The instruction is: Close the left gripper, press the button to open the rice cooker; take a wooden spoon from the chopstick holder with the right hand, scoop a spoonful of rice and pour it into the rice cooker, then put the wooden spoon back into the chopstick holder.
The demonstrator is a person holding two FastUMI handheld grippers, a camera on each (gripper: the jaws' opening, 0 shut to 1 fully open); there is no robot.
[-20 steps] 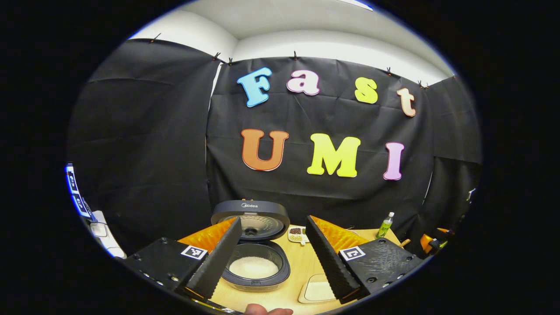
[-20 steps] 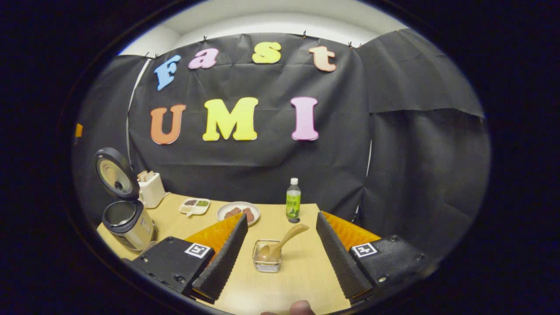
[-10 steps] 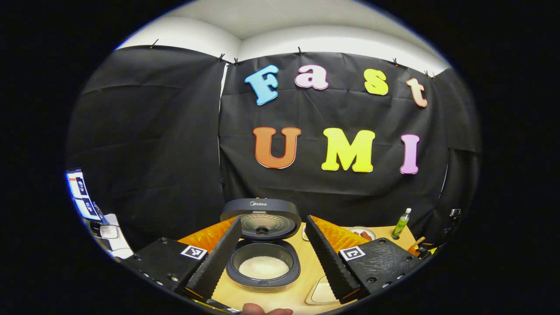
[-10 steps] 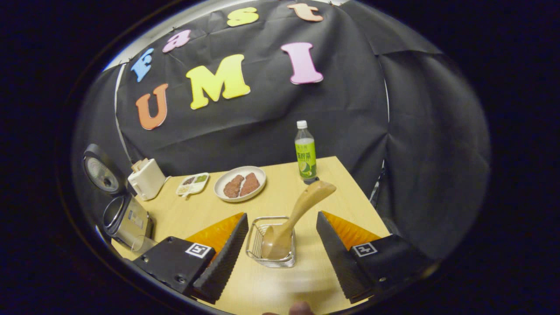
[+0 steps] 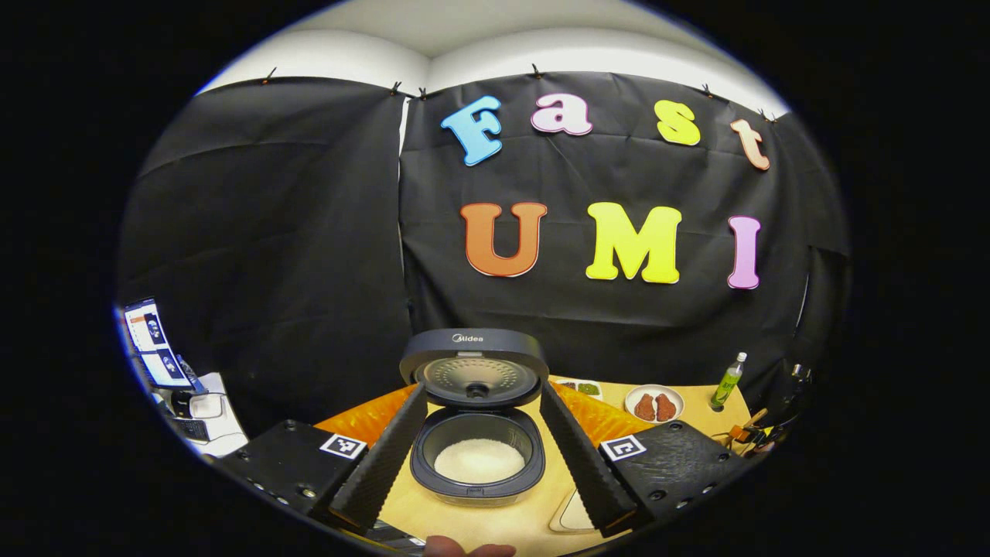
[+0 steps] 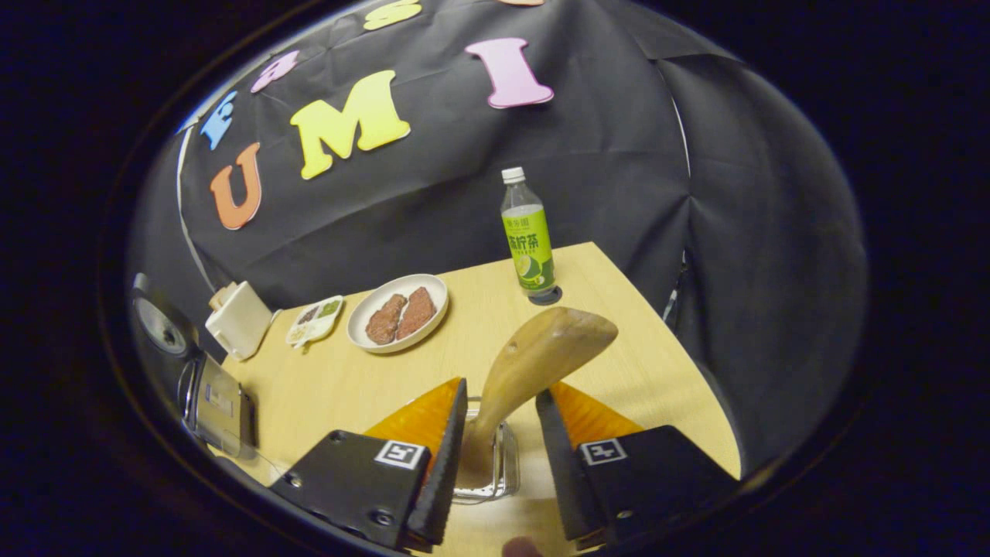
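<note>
Right gripper view has the wooden spoon (image 6: pixel 534 363) front and centre: it stands tilted in the wire chopstick holder (image 6: pixel 487 464), wide end up and leaning to the right. The right tongs (image 6: pixel 499 456) sit on either side of the spoon's stem with the jaws narrowed around it, but a bit of gap shows on both sides, so I'd call them not clamped yet, just straddling it. The holder sits on the wooden worktop (image 6: pixel 650 371) right between the two fingers.

Further back on that side there's a green drink bottle (image 6: pixel 527 236) upright near the far edge, a white plate with two brown pieces (image 6: pixel 397 312), a small divided dish (image 6: pixel 314 319), and a cream box-like thing (image 6: pixel 238 319) by the wall. The rice cooker (image 6: pixel 213 398) is off at the left edge, seen from the side with its lid up.

Left gripper view gives what the other one can't: a look straight into the cooker (image 5: pixel 477 452), lid (image 5: pixel 473 369) standing open, white rice (image 5: pixel 479 460) in the pot. The left tongs (image 5: pixel 478 483) are spread wide with nothing between them, the cooker framed in the gap. Same bottle (image 5: pixel 727 381) and plate (image 5: pixel 653 403) show small off to the right, plus a lit monitor (image 5: pixel 155 344) at far left and a pale tray edge (image 5: pixel 571 510) near the right finger.
</note>
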